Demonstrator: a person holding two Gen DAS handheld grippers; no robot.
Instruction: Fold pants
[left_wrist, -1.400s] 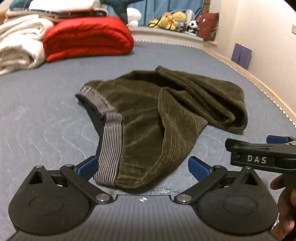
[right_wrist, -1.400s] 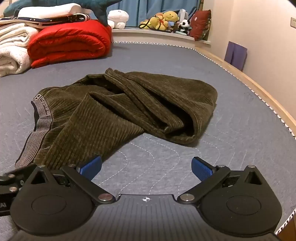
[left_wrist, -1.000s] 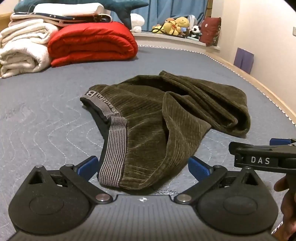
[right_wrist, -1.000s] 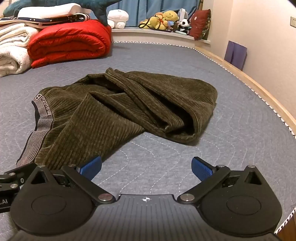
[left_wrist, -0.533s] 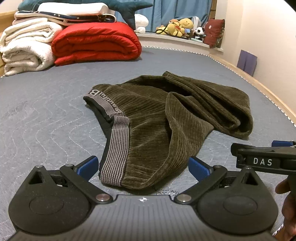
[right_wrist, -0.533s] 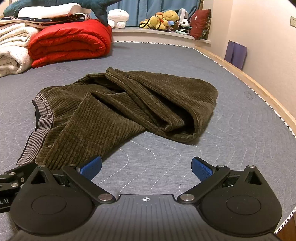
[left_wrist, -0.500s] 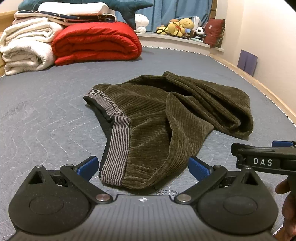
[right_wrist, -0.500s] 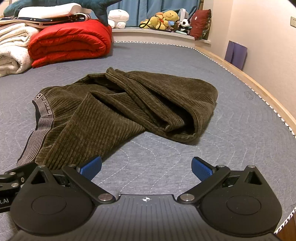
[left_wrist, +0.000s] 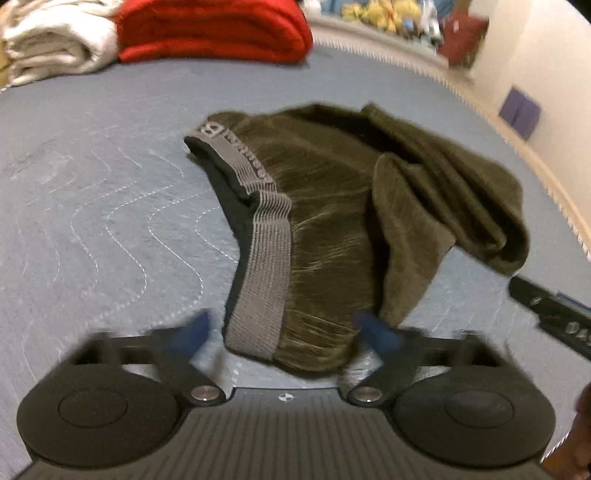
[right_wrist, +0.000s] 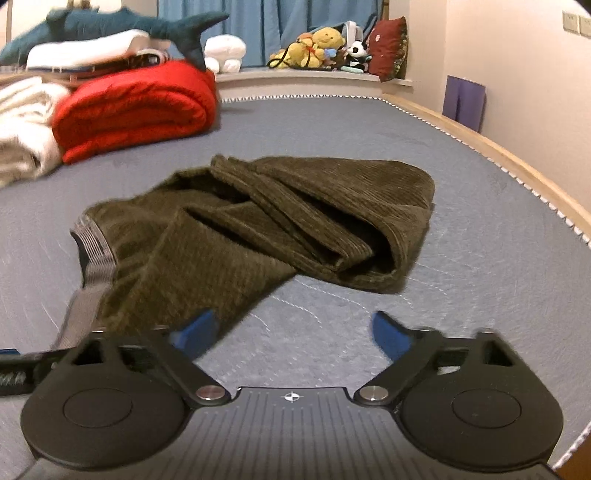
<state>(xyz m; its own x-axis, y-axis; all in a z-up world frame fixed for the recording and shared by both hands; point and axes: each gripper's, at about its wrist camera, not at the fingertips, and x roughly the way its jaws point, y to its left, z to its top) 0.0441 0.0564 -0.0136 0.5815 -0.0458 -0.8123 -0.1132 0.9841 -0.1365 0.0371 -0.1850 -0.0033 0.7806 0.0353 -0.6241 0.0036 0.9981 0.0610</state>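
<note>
Olive corduroy pants (left_wrist: 343, 221) with a grey striped waistband (left_wrist: 260, 288) lie crumpled on the grey quilted bed; they also show in the right wrist view (right_wrist: 258, 229). My left gripper (left_wrist: 288, 330) is open, its blue pads either side of the near end of the waistband, just above the cloth. My right gripper (right_wrist: 291, 332) is open and empty over bare mattress, its left pad at the near hem of the pants. The right gripper's body (left_wrist: 550, 314) shows at the right edge of the left wrist view.
A red rolled quilt (right_wrist: 136, 107) and white folded blankets (right_wrist: 22, 129) lie at the far left, with a plush shark (right_wrist: 122, 22) on top. Stuffed toys (right_wrist: 321, 48) sit on the far ledge. The bed's wooden edge (right_wrist: 517, 166) runs along the right.
Both grippers have moved and the views blur. The left gripper has tilted down and closer over the waistband. The right gripper has pulled back and lifted its view. The pants lie as before.
</note>
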